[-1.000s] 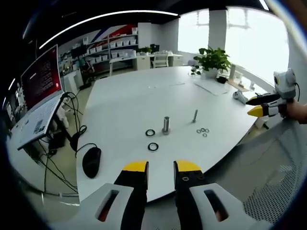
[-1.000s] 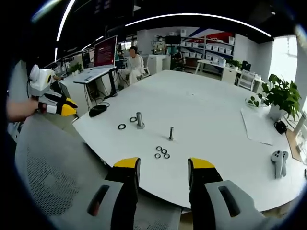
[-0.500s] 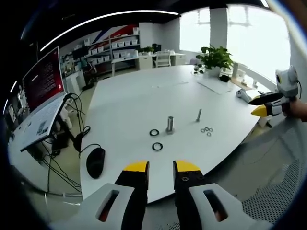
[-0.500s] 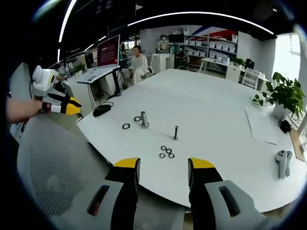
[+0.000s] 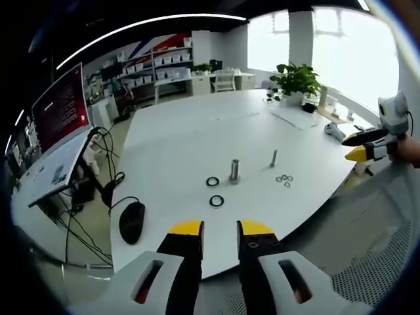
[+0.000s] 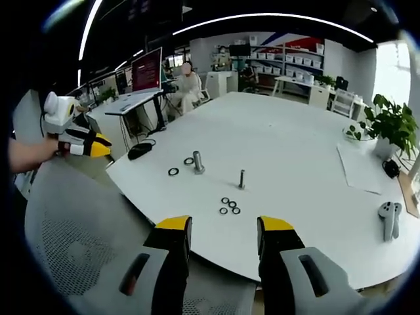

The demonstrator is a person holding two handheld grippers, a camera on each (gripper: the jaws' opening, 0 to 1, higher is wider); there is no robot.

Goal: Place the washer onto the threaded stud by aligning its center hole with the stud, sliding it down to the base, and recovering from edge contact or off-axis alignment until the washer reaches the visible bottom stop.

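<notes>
So far we have changed little: over the last second both views have only drifted a touch, and the table's contents sit slightly nearer the middle of each picture, which reads as our hands creeping forward, not as anything on the table moving. Our left gripper stands with its jaws a narrow gap apart, holding nothing; our right gripper has its jaws wide apart, also holding nothing. In the right gripper view the threaded stud stands upright at centre frame on the white table, bare, with three small washers lying loose just below it. Left of them stands a thicker bolt between two larger rings. We judge the task unstarted: a washer must first be picked up.
</notes>
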